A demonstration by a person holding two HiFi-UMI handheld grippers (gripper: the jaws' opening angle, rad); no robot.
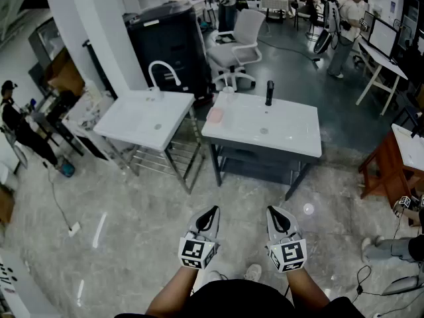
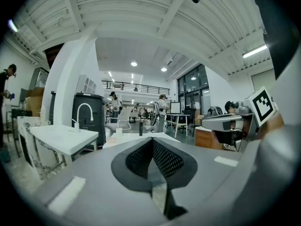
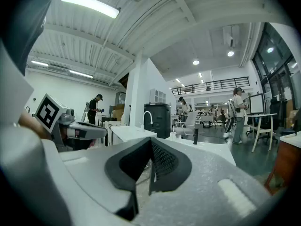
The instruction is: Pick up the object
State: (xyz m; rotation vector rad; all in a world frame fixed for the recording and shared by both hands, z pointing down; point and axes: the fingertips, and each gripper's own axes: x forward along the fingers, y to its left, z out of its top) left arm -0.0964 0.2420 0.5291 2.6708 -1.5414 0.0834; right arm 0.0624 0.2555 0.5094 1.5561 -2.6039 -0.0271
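Both grippers hang low over the marble floor in the head view, well short of the furniture. My left gripper (image 1: 211,211) is shut with nothing in it, and so is my right gripper (image 1: 274,211). Ahead stands a white sink table (image 1: 291,141) with a black faucet (image 1: 269,93). A small pink object (image 1: 214,115) lies at its left end, beside a small white container (image 1: 227,93). In the left gripper view the jaws (image 2: 153,141) meet empty, with the sink table (image 2: 141,136) far beyond. The right gripper view shows the same closed jaws (image 3: 150,141).
A second white sink table (image 1: 142,121) with a white faucet (image 1: 163,71) stands to the left. Behind are a black cabinet (image 1: 169,42) and a white office chair (image 1: 242,42). A brown wooden table (image 1: 391,171) is at right. People stand at far left (image 1: 16,121) and back right (image 1: 348,25).
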